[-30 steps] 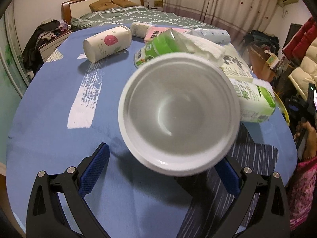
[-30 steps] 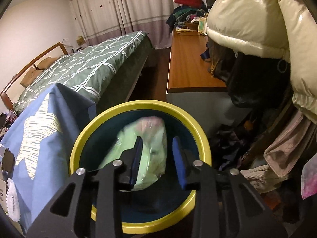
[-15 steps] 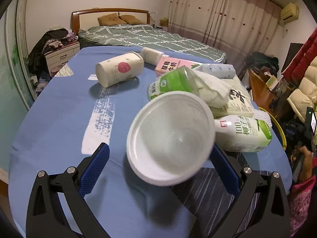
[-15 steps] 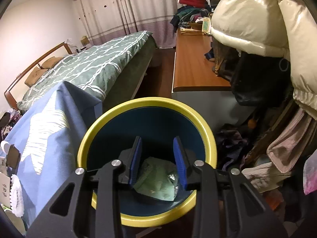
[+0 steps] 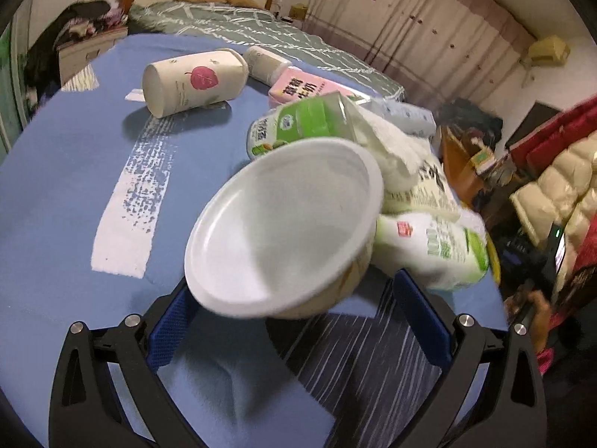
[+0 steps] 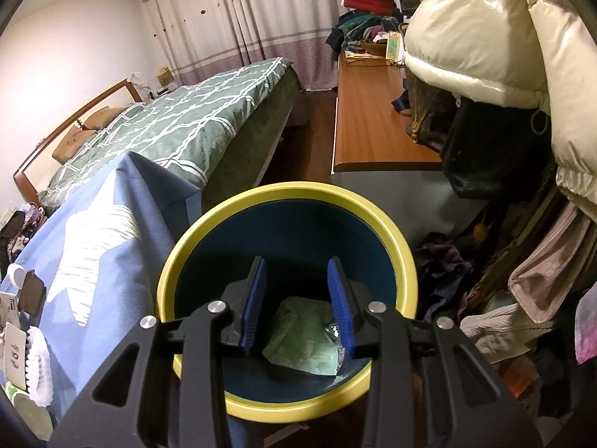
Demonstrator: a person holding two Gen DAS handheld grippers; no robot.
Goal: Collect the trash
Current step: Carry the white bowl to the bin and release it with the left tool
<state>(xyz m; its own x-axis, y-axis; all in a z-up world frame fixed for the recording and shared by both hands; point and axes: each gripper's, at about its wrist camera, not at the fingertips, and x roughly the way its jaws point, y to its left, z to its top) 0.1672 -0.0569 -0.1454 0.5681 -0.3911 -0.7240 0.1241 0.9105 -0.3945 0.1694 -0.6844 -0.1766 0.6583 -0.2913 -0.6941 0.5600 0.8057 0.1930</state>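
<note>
My left gripper (image 5: 291,287) is shut on a white disposable bowl (image 5: 283,224), lifted and tilted over the blue tablecloth (image 5: 74,186). Behind it lies more trash: a paper cup with a pink leaf (image 5: 194,82), a green-and-white carton (image 5: 298,123), a pink carton (image 5: 306,87), crumpled tissue (image 5: 395,149) and a white-and-green bottle (image 5: 436,254). My right gripper (image 6: 296,265) hangs over the yellow-rimmed bin (image 6: 209,239), its jaws opening with nothing between them. A green packet (image 6: 306,339) lies at the bin's bottom.
The bin stands against the table's corner (image 6: 149,171). A bed (image 6: 194,127) lies beyond, a wooden desk (image 6: 373,123) to the right with padded coats (image 6: 485,56) hanging over it. Clothes (image 6: 503,317) pile on the floor. A person's hand (image 5: 537,306) shows past the table's right edge.
The green packet dropped from between the right pads to the bin's bottom, and those jaws widened slightly. The left gripper rolled and shifted, so the bowl's mouth now faces upward and left.
</note>
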